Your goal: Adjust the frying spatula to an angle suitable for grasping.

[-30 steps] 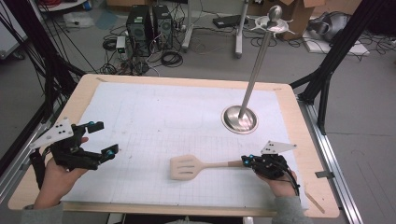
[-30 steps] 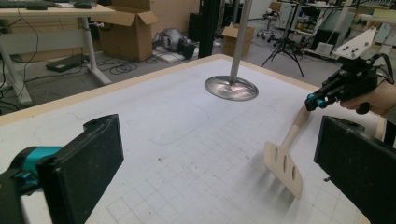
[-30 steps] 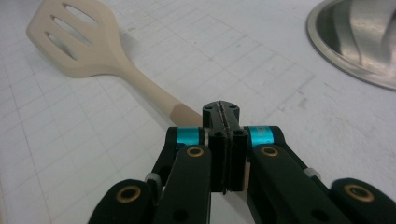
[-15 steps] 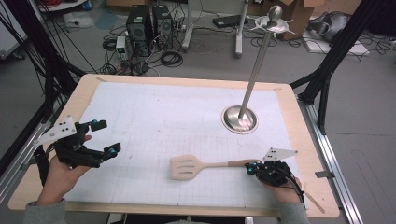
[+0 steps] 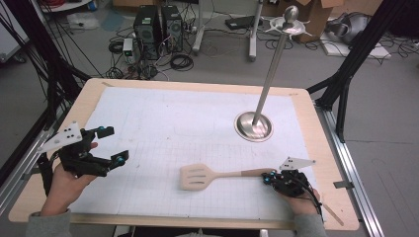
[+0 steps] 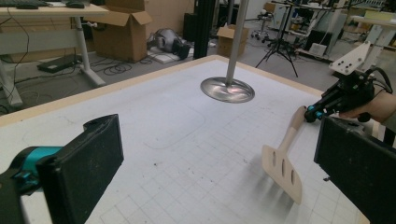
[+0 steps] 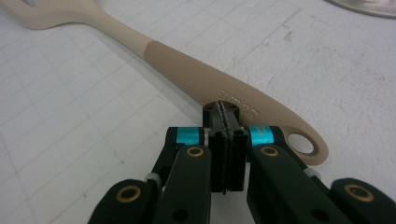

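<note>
Two grippers at the near edge of the tabletop (image 5: 197, 94). Near right: right gripper (image 5: 268, 177), jaws pressed together, tips against the handle end of one beige slotted spatula (image 5: 207, 177); whether pinching it, hard to tell. Spatula lying flat near centre, blade leftward. Near left: left gripper (image 5: 109, 144), spread wide, nothing between. Farther right: one metal stand (image 5: 254, 125), round base, upright pole.
</note>
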Demonstrator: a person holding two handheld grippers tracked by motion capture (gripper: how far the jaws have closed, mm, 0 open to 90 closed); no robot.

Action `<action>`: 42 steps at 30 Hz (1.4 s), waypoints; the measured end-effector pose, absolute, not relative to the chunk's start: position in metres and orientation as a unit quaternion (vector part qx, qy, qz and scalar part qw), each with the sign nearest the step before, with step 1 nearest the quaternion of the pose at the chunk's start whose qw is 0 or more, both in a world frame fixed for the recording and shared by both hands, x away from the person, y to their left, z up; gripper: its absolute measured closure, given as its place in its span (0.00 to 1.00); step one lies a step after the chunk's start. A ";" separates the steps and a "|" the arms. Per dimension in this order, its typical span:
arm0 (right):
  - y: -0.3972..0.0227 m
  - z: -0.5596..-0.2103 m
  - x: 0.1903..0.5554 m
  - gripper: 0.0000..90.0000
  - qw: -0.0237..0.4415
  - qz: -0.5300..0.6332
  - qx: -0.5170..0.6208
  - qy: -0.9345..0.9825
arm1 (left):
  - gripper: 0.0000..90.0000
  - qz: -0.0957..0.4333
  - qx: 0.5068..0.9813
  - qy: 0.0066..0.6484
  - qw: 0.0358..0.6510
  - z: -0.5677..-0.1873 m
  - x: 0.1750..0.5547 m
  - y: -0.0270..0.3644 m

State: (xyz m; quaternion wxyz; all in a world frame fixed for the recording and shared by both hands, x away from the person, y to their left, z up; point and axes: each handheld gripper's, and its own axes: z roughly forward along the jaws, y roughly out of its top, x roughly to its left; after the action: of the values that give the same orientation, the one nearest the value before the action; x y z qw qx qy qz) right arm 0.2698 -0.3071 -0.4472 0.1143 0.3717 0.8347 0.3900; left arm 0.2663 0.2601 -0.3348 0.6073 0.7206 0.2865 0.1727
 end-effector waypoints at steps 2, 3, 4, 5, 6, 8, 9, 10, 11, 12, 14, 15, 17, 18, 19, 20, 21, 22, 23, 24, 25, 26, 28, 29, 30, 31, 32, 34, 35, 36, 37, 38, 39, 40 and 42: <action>-0.307 -0.447 0.271 1.00 0.121 0.393 0.370 0.833 | 0.02 0.174 0.721 0.286 0.606 -0.335 0.266 0.260; -0.307 -0.447 0.272 1.00 0.124 0.394 0.370 0.832 | 0.02 0.176 0.721 0.287 0.606 -0.335 0.265 0.261; -0.306 -0.447 0.273 1.00 0.125 0.397 0.371 0.830 | 0.02 0.176 0.720 0.288 0.606 -0.334 0.264 0.261; -0.306 -0.447 0.273 1.00 0.125 0.398 0.371 0.830 | 0.02 0.176 0.720 0.288 0.606 -0.334 0.264 0.262; -0.306 -0.446 0.274 1.00 0.126 0.398 0.371 0.829 | 0.02 0.176 0.720 0.288 0.606 -0.334 0.264 0.262; -0.305 -0.446 0.275 1.00 0.129 0.401 0.369 0.828 | 0.02 0.177 0.720 0.289 0.605 -0.335 0.264 0.262; -0.305 -0.446 0.276 1.00 0.130 0.403 0.369 0.828 | 0.02 0.178 0.721 0.290 0.604 -0.335 0.263 0.261; -0.304 -0.445 0.276 1.00 0.130 0.403 0.367 0.828 | 0.02 0.178 0.721 0.290 0.604 -0.335 0.263 0.261; -0.304 -0.445 0.277 1.00 0.134 0.405 0.365 0.828 | 0.02 0.177 0.721 0.290 0.604 -0.335 0.263 0.261; -0.303 -0.445 0.277 1.00 0.134 0.406 0.366 0.827 | 0.02 0.177 0.722 0.290 0.603 -0.336 0.263 0.261; -0.302 -0.445 0.278 1.00 0.132 0.403 0.363 0.830 | 0.02 0.177 0.723 0.290 0.602 -0.336 0.263 0.261; -0.302 -0.445 0.278 1.00 0.131 0.402 0.360 0.831 | 0.02 0.178 0.723 0.290 0.601 -0.336 0.263 0.261; -0.300 -0.446 0.278 1.00 0.127 0.398 0.358 0.835 | 0.02 0.178 0.723 0.290 0.602 -0.336 0.263 0.261; -0.300 -0.446 0.278 1.00 0.126 0.394 0.357 0.838 | 0.02 0.178 0.722 0.289 0.602 -0.336 0.263 0.261; -0.299 -0.446 0.278 1.00 0.126 0.391 0.356 0.839 | 0.02 0.178 0.722 0.289 0.602 -0.336 0.263 0.261; -0.299 -0.446 0.277 1.00 0.125 0.388 0.356 0.841 | 0.02 0.178 0.722 0.289 0.602 -0.336 0.263 0.261; -0.299 -0.446 0.277 1.00 0.123 0.385 0.356 0.843 | 0.02 0.177 0.723 0.289 0.602 -0.336 0.263 0.261; -0.299 -0.446 0.277 1.00 0.125 0.384 0.354 0.843 | 0.02 0.177 0.723 0.290 0.602 -0.336 0.263 0.261; -0.299 -0.446 0.277 1.00 0.125 0.384 0.354 0.843 | 0.02 0.177 0.723 0.290 0.602 -0.336 0.263 0.261; -0.299 -0.446 0.276 1.00 0.129 0.381 0.355 0.844 | 0.02 0.177 0.723 0.289 0.602 -0.336 0.263 0.261; -0.298 -0.446 0.276 1.00 0.130 0.379 0.355 0.844 | 0.02 0.178 0.722 0.290 0.603 -0.336 0.262 0.262; -0.298 -0.446 0.276 1.00 0.130 0.379 0.355 0.844 | 0.02 0.178 0.722 0.290 0.603 -0.336 0.262 0.262; -0.300 -0.446 0.277 1.00 0.129 0.380 0.360 0.842 | 0.02 0.178 0.722 0.290 0.602 -0.335 0.262 0.263; -0.301 -0.446 0.277 1.00 0.132 0.381 0.358 0.842 | 0.02 0.179 0.720 0.292 0.604 -0.335 0.261 0.264; -0.303 -0.447 0.277 1.00 0.131 0.382 0.360 0.841 | 0.02 0.179 0.720 0.292 0.604 -0.335 0.261 0.264; -0.303 -0.447 0.277 1.00 0.131 0.382 0.360 0.841 | 0.02 0.180 0.719 0.292 0.604 -0.335 0.261 0.264; -0.304 -0.447 0.278 1.00 0.133 0.385 0.362 0.839 | 0.02 0.180 0.720 0.293 0.603 -0.335 0.261 0.264; -0.304 -0.447 0.279 1.00 0.140 0.386 0.361 0.837 | 0.02 0.180 0.721 0.293 0.601 -0.336 0.261 0.264; -0.304 -0.447 0.279 1.00 0.141 0.386 0.361 0.837 | 0.02 0.180 0.722 0.293 0.601 -0.336 0.261 0.264; -0.304 -0.448 0.280 1.00 0.144 0.385 0.361 0.837 | 0.02 0.180 0.722 0.293 0.600 -0.336 0.260 0.264; -0.304 -0.448 0.280 1.00 0.146 0.387 0.360 0.836 | 0.02 0.181 0.723 0.293 0.599 -0.337 0.260 0.264; -0.304 -0.448 0.281 1.00 0.145 0.387 0.360 0.836 | 0.02 0.181 0.723 0.293 0.599 -0.337 0.260 0.264; -0.304 -0.448 0.281 1.00 0.149 0.387 0.359 0.836 | 0.02 0.180 0.723 0.294 0.599 -0.337 0.260 0.263; -0.304 -0.449 0.281 1.00 0.151 0.388 0.357 0.836 | 0.02 0.180 0.723 0.294 0.599 -0.337 0.260 0.263; -0.303 -0.449 0.282 1.00 0.153 0.388 0.358 0.835 | 0.02 0.180 0.723 0.294 0.599 -0.337 0.260 0.263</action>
State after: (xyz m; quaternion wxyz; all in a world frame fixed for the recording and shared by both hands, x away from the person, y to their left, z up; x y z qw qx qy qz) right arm 0.2817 -0.3032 -0.4489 0.1533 0.3584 0.8350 0.3883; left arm 0.2600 0.2631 -0.3370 0.5990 0.7229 0.2938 0.1798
